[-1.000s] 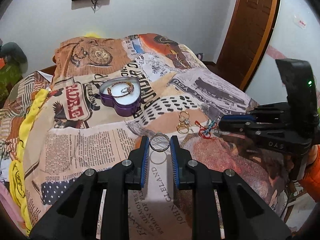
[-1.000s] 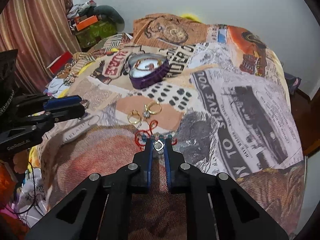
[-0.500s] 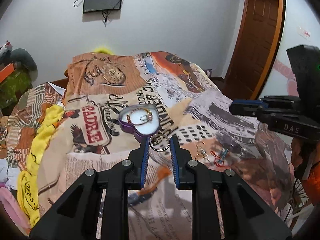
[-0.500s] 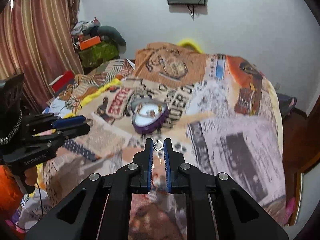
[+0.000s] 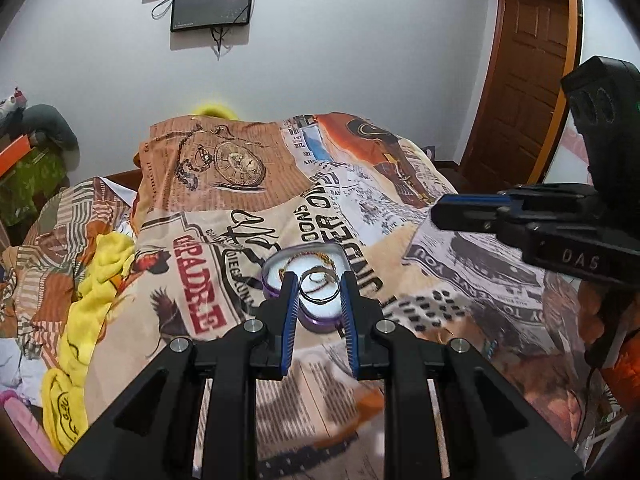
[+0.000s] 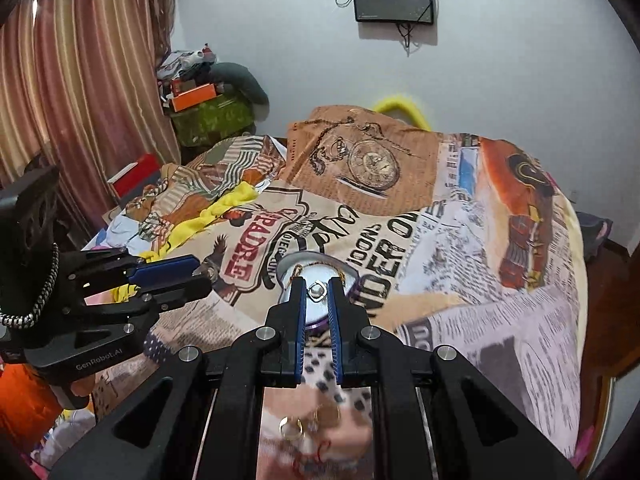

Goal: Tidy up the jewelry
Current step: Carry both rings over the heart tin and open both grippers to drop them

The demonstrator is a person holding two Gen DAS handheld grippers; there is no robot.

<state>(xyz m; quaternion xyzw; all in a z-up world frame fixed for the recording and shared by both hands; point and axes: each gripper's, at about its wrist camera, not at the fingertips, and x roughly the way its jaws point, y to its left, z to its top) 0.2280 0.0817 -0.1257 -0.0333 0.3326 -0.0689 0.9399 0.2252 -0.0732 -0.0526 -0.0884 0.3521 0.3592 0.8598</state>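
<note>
Left gripper (image 5: 319, 286) clamps a ring (image 5: 320, 287) and right gripper (image 6: 317, 291) pinches a pendant (image 6: 317, 291), both over the tin (image 5: 276, 266) at mid-frame (already holding a chain); each should lower before releasing.

both cameras ride just behind their own fingers, looking forward and slightly down across the bed (image 5: 472, 256) toward the far wall; the left view has the heart-shaped tin (image 5: 276, 276) just past its fingertips, with the right gripper (image 5: 436, 210) jutting in from the right side; the right view sits equally close, the same tin (image 6: 290, 266) just beyond its fingertips, the left gripper (image 6: 204, 278) entering left of them; both share the wall screen (image 5: 212, 2).
</note>
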